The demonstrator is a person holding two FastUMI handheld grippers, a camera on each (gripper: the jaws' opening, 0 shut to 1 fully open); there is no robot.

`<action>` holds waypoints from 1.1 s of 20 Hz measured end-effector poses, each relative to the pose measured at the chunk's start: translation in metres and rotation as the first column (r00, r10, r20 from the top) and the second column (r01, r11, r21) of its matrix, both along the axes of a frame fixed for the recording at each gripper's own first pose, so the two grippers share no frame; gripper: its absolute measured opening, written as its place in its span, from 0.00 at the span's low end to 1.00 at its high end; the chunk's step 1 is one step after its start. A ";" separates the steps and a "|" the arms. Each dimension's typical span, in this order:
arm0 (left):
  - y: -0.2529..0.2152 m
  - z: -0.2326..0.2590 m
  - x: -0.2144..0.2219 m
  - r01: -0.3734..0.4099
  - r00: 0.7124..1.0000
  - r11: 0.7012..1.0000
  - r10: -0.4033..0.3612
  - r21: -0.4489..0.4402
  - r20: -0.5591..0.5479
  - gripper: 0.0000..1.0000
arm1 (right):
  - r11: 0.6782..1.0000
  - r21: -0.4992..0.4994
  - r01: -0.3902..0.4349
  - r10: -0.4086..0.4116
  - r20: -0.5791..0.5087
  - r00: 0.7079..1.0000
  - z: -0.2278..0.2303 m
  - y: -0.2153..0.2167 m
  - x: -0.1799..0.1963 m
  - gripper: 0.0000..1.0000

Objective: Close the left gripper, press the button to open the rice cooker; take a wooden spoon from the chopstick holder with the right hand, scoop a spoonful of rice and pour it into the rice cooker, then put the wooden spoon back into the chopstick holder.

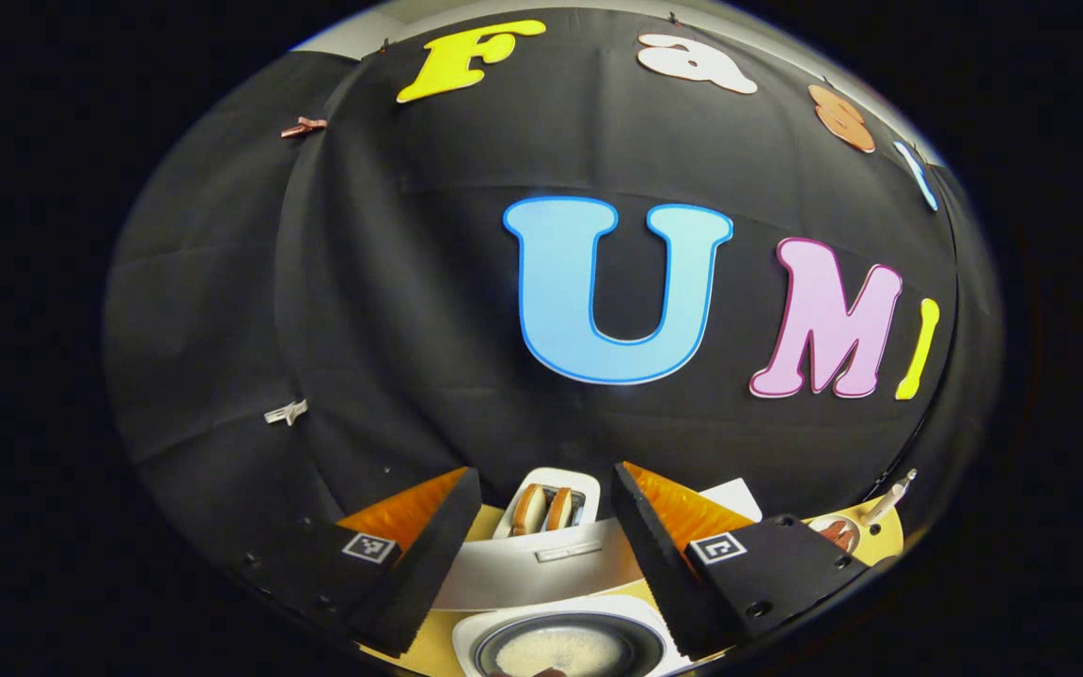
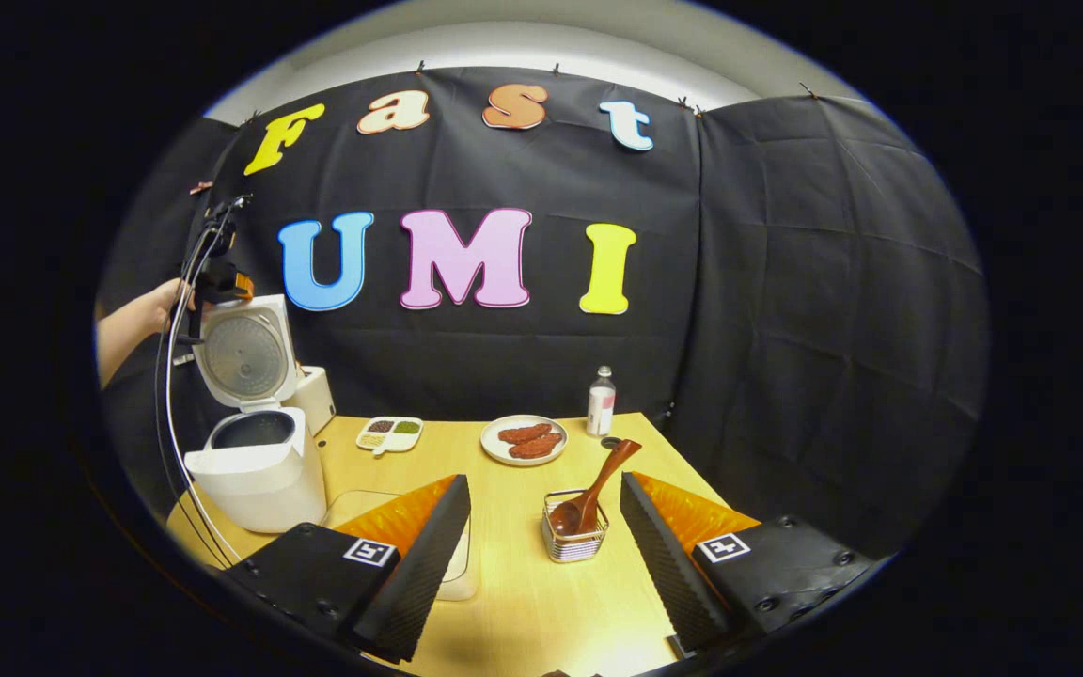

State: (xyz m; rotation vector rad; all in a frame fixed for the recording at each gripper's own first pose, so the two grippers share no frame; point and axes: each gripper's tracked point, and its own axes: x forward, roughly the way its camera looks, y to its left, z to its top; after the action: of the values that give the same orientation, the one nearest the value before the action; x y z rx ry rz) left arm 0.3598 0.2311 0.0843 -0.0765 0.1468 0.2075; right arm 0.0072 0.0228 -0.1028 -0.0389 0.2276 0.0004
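Standing with its lid raised, the rice cooker (image 2: 255, 465) occupies the left side of the wooden surface (image 2: 523, 602) as we see it in the right gripper view, its dark inner pot exposed. Beside the lid, a hand (image 2: 161, 303) holds the left claw (image 2: 220, 282) up high, cables trailing down from it. From that claw's own camera, we see its fingers (image 1: 650, 555) spread wide with nothing between them, above the open cooker (image 1: 560, 644), which shows pale rice in the pot, and a toaster (image 1: 549, 508) lies beyond.

The right claw (image 2: 546, 550) also gapes wide and empty, hovering just short of the wire chopstick holder (image 2: 575, 541). A wooden spoon (image 2: 593, 489) rests in that holder, bowl down, its handle leaning up and to the right. Farther back we note a plate (image 2: 523, 440) of reddish food, a small bottle (image 2: 601, 402) and a divided dish (image 2: 390, 433) of grains.
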 end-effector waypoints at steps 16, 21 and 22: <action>-0.070 -0.120 -0.101 -0.026 0.982 0.994 0.006 -0.103 -0.186 0.98 | 0.993 0.070 -0.090 0.094 -0.053 0.994 -0.027 -0.011 0.004 1.00; -0.083 -0.166 -0.116 -0.040 0.980 0.997 0.028 -0.058 -0.199 0.99 | 0.990 0.063 -0.129 0.135 -0.097 0.986 -0.042 -0.007 0.001 1.00; -0.084 -0.174 -0.118 -0.044 0.979 0.998 0.033 -0.050 -0.203 0.99 | 0.989 0.061 -0.136 0.142 -0.104 0.984 -0.045 -0.006 0.001 1.00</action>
State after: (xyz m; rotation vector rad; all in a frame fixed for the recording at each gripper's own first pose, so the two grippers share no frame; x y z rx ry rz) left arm 0.2415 0.1466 -0.0901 -0.1122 0.3542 0.2495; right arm 0.0083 0.0166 -0.1483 -0.0015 0.3328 0.1481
